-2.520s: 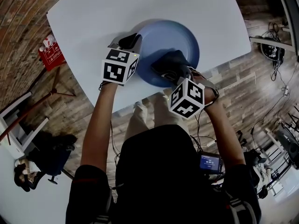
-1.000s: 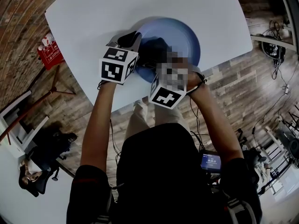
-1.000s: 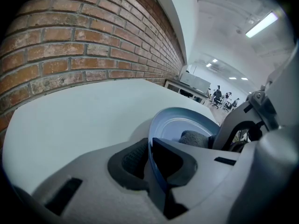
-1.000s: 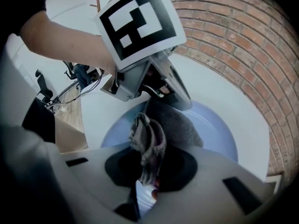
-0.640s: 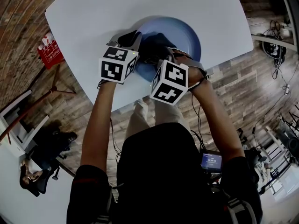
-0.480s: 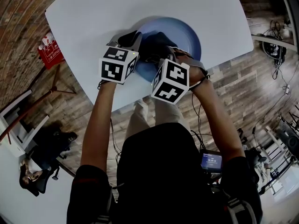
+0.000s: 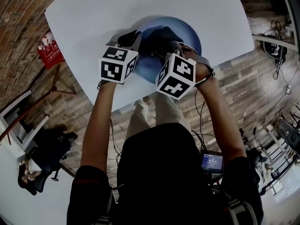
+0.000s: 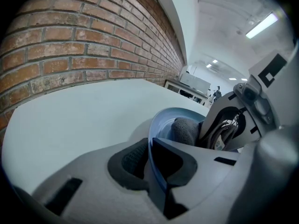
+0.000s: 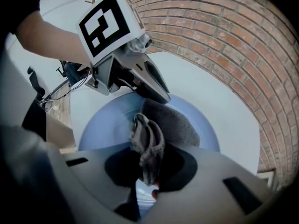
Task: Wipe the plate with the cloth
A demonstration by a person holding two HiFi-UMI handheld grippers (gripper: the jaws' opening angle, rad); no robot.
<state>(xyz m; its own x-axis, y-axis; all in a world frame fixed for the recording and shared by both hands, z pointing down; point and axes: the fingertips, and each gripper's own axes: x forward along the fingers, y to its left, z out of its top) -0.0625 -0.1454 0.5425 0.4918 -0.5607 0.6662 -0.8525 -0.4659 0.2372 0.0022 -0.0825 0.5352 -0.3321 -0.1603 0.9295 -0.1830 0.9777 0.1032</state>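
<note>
Upper centre of the head view, on the white table (image 7: 140, 3): blue plate (image 7: 191, 32) with a dark grey cloth (image 7: 161, 37) bunched on its left half. Left gripper (image 8: 150, 160) has its jaws clamped on the plate's left rim. Right gripper (image 9: 147, 169) has its jaws pinched on a fold of the cloth. The rest of the cloth lies on the plate, touching the left gripper's tip.

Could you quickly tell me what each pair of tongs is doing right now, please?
Left tongs: closed on the plate rim.
Right tongs: closed on the cloth.
</note>
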